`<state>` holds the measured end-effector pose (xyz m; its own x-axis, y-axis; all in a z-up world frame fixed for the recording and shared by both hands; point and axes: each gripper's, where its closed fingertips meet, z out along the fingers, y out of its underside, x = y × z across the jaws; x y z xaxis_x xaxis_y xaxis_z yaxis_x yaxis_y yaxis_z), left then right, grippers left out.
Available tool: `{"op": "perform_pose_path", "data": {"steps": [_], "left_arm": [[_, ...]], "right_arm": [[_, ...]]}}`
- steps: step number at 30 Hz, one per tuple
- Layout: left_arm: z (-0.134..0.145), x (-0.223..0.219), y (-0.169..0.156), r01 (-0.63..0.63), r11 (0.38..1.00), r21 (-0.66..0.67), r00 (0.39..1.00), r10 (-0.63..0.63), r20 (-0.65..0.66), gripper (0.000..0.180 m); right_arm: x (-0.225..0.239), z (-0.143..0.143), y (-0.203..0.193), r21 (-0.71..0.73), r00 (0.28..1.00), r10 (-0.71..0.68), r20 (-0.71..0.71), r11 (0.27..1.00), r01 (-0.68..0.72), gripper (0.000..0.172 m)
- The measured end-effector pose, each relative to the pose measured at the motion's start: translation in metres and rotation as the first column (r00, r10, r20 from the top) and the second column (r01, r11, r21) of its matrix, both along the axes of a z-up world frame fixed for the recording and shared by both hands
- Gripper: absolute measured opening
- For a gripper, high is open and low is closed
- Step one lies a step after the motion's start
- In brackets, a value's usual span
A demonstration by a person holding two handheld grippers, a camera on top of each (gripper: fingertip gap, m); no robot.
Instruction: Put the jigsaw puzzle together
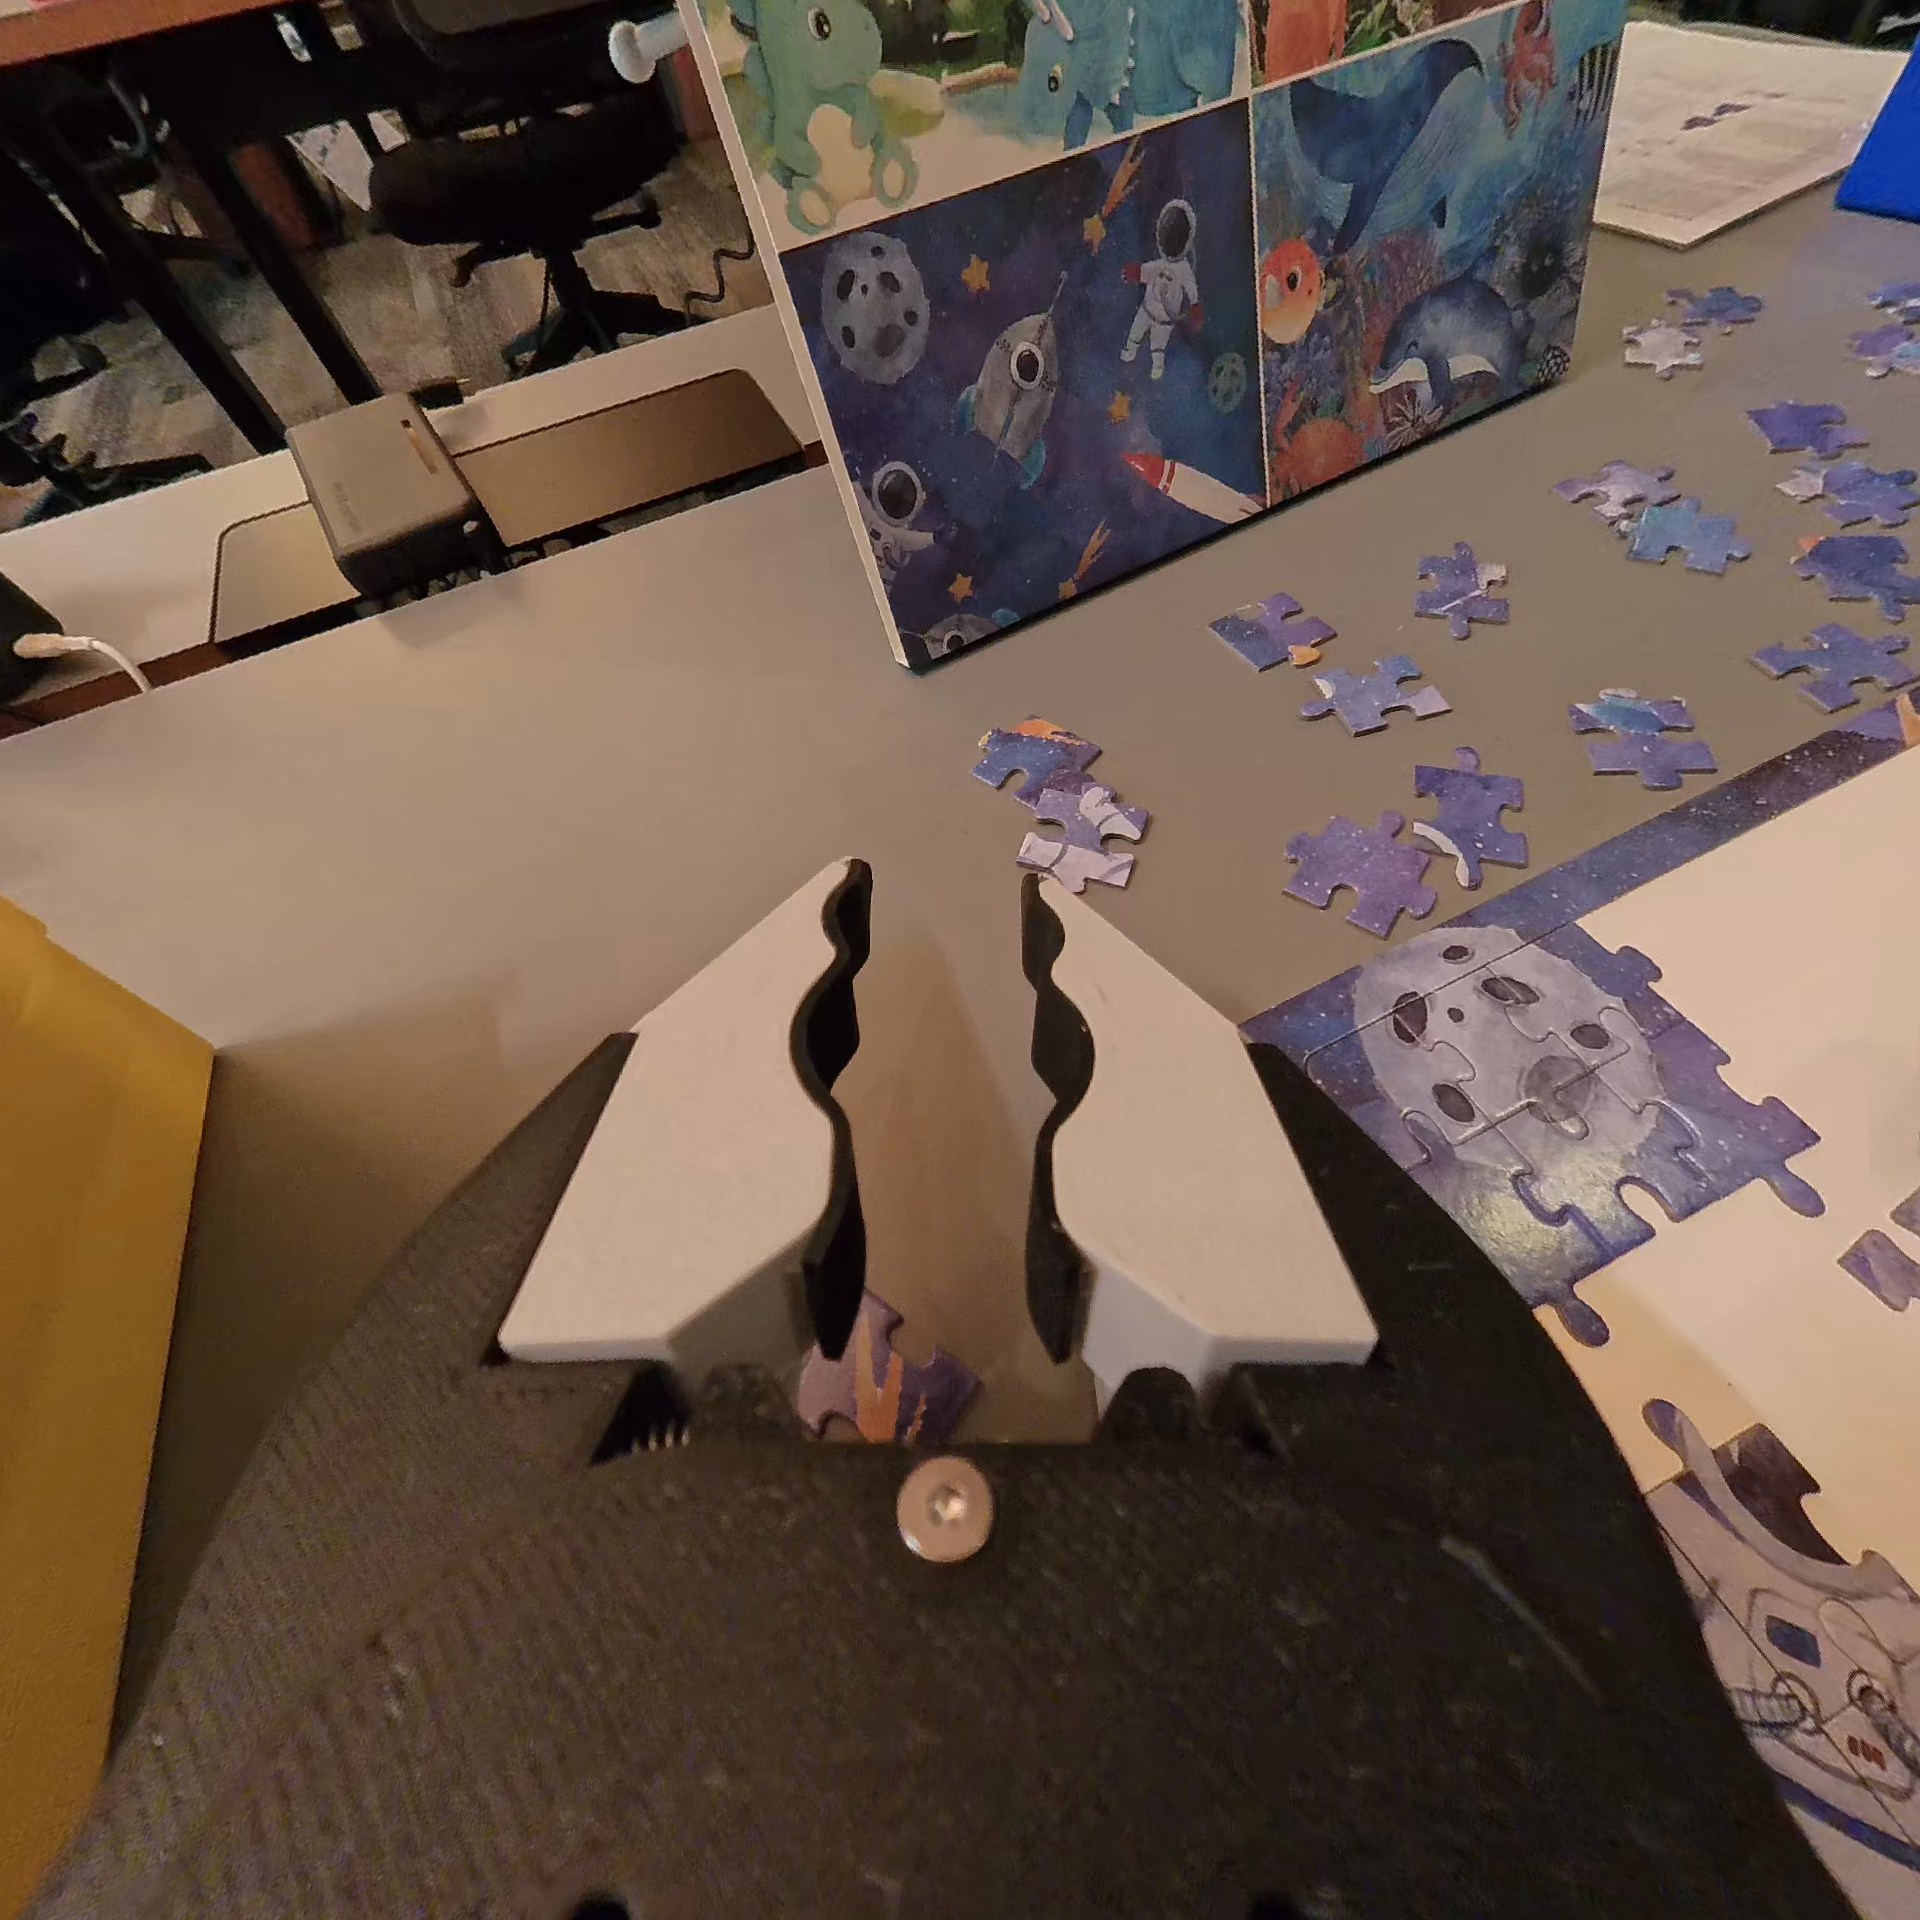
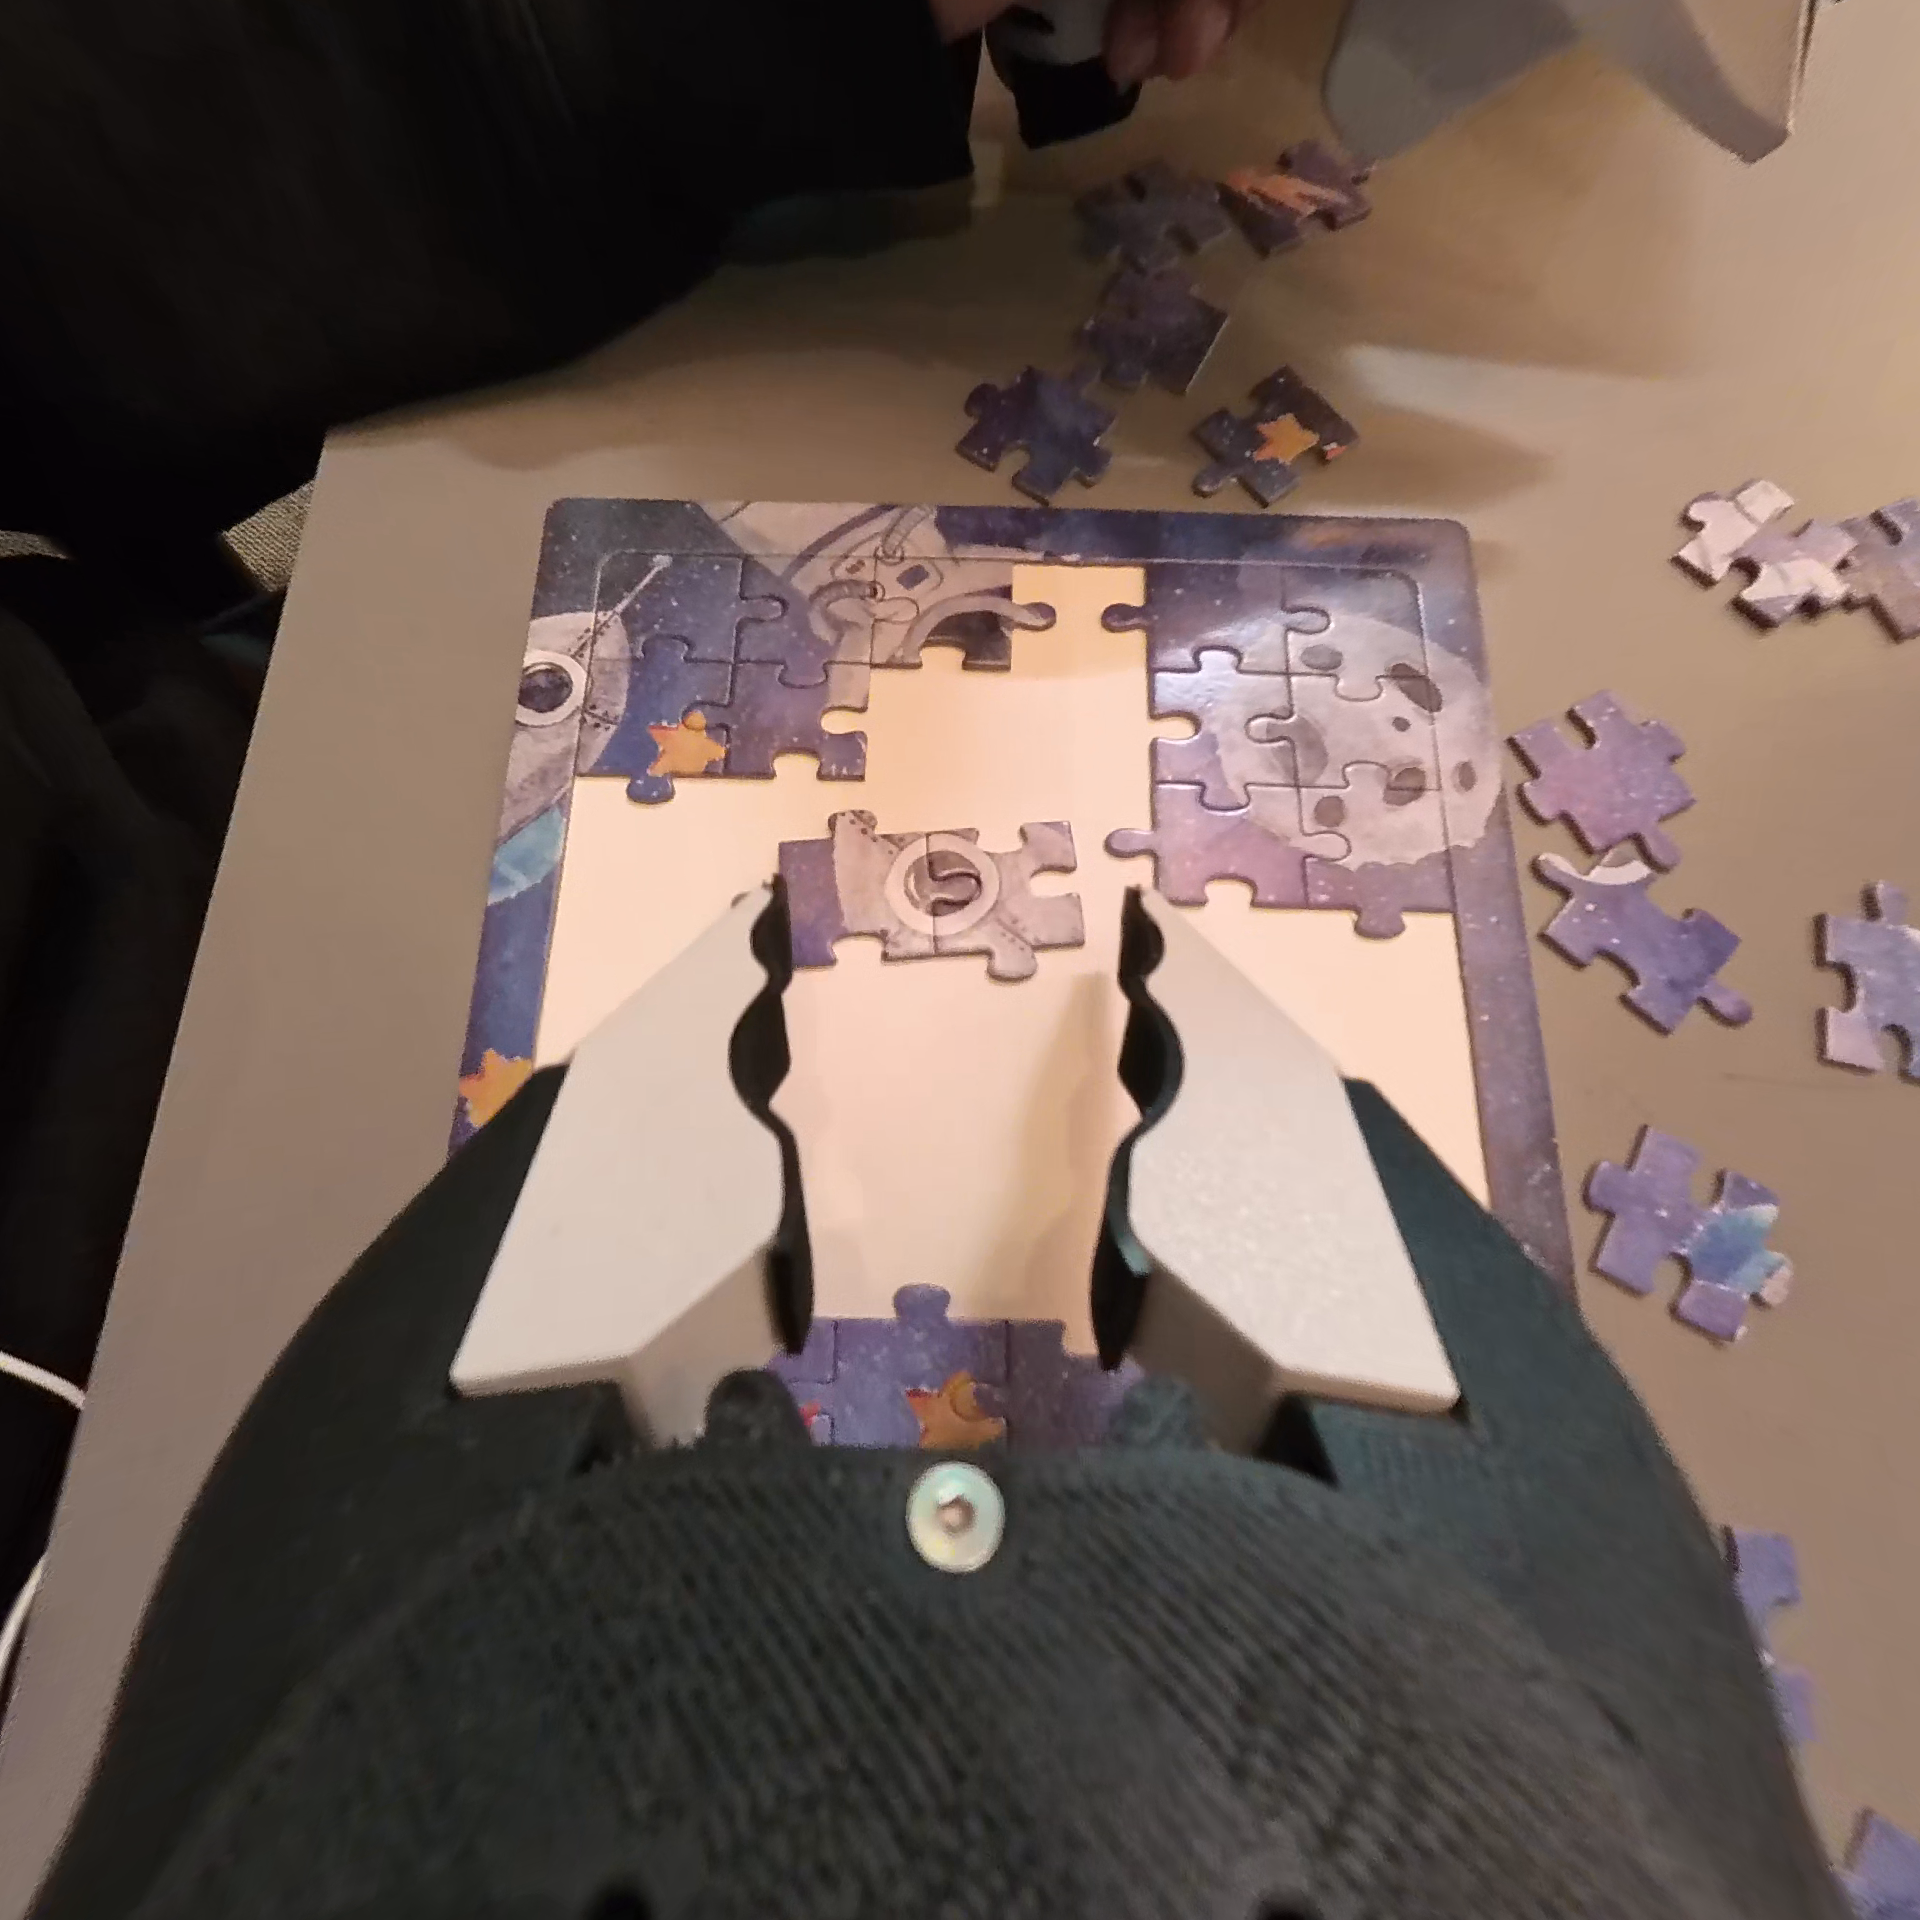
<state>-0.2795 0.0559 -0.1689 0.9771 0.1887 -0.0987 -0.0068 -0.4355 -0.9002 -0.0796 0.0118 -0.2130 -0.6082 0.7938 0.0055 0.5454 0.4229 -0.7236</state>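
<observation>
My right gripper point(image 2: 951, 894) is open above a puzzle tray point(image 2: 1496, 1039) that is partly filled. A joined pair of grey rocket-window pieces point(image 2: 935, 894) lies loose on the tray's cream floor between my fingertips. The left fingertip point(image 2: 764, 909) is at the pair's left edge and the right fingertip stands apart from it. My left gripper point(image 1: 945, 883) is open with nothing between its tips, low over the grey table point(image 1: 520, 831). A purple piece with an orange streak point(image 1: 883, 1371) lies on the table under its finger bases. The left gripper's white finger point(image 2: 1714, 73) also shows in the right wrist view.
An upright puzzle box point(image 1: 1143, 364) stands at the back. Several loose purple pieces point(image 1: 1361, 868) are scattered right of my left gripper and right of the tray point(image 2: 1631, 935). A yellow object point(image 1: 73, 1195) is at the left. A person's dark sleeve point(image 2: 416, 208) is beyond the tray.
</observation>
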Motion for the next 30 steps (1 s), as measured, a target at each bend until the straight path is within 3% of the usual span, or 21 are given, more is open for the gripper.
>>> {"op": "perform_pose_path", "data": {"steps": [12,17,30], "left_arm": [[0.0,0.0,0.0,-0.001,1.0,0.001,1.0,0.001,0.0,0.027],[0.0,0.0,0.0,-0.001,1.0,0.002,1.0,0.001,0.001,0.027],[0.0,0.0,-0.001,0.001,1.0,0.002,1.0,-0.001,0.003,0.028]], "right_arm": [[0.005,-0.013,-0.004,0.022,0.998,0.031,0.047,0.999,-0.033,0.068],[0.006,-0.013,-0.002,0.019,0.999,0.032,0.042,0.999,-0.033,0.061],[0.007,-0.01,0.001,0.011,0.999,0.025,0.04,1.0,-0.026,0.06]]}}
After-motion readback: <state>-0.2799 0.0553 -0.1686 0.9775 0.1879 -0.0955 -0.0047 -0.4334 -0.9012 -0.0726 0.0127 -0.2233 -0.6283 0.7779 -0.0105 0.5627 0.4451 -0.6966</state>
